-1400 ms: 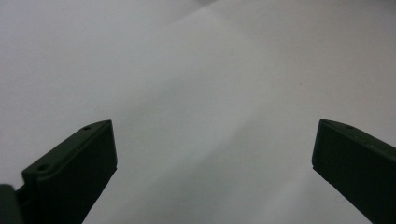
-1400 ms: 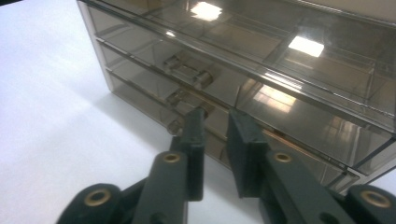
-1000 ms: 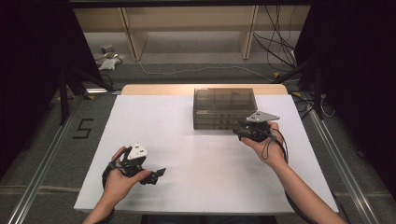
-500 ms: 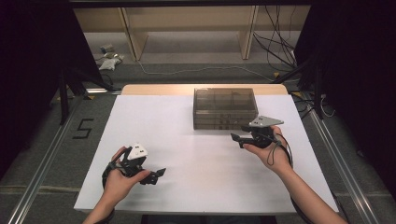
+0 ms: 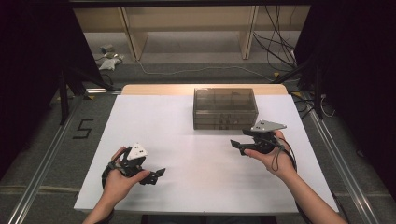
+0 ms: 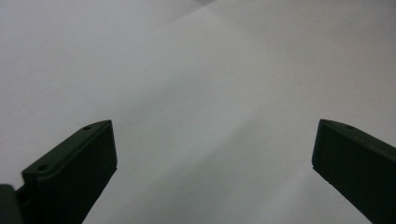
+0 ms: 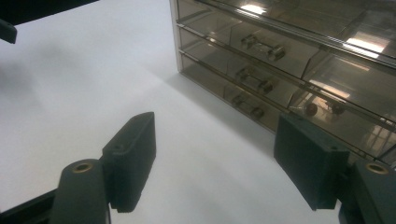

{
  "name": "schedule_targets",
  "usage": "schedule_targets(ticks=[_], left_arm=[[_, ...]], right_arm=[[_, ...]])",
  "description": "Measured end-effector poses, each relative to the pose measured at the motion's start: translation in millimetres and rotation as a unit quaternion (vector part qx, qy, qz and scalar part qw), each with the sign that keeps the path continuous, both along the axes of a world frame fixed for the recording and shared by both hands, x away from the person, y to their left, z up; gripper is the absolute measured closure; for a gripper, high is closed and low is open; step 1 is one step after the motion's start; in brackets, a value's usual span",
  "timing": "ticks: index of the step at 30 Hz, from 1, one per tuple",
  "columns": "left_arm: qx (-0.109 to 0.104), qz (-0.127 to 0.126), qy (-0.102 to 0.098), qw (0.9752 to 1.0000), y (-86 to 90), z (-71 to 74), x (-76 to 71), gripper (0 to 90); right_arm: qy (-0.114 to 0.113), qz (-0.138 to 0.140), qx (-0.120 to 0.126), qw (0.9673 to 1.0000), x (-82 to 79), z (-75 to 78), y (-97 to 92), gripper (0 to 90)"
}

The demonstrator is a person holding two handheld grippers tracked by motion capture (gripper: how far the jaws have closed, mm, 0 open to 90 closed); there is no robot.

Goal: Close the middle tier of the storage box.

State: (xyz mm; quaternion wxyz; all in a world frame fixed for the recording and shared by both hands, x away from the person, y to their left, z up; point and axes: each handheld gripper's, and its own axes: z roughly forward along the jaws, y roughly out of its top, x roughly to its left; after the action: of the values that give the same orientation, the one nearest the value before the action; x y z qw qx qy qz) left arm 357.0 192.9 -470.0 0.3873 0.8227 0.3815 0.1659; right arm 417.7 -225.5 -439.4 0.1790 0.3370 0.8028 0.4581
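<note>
While its smoky translucent drawers are blurring their contents, the drawer cabinet (image 5: 225, 108) is sitting at twelve o'clock; right gripper (image 5: 237, 145) has just been opening, empty, jaws spread.

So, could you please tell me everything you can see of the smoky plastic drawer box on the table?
The drawer box is a low, smoky, see-through plastic cabinet with stacked shallow drawers, all pushed in, each with small handles; little items show dimly inside. It stands upright at the far middle of the white table, fronts facing the person. Nothing touches it; the right claw hangs open just before it.
</note>
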Motion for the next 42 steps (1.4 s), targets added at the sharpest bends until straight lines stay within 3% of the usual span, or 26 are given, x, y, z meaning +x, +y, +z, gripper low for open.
schedule_targets(ticks=[18,42], left_arm=[[-0.002,0.003,0.001,1.0000,1.1,-0.3,-0.1,0.1],[-0.004,0.003,0.000,1.0000,1.0,0.5,-1.5,0.1]], right_arm=[[0.004,0.009,-0.016,0.9998,-20.1,-1.2,-15.2,28.2],[0.012,0.020,-0.018,0.9996,-44.0,-0.9,-31.9,26.7]])
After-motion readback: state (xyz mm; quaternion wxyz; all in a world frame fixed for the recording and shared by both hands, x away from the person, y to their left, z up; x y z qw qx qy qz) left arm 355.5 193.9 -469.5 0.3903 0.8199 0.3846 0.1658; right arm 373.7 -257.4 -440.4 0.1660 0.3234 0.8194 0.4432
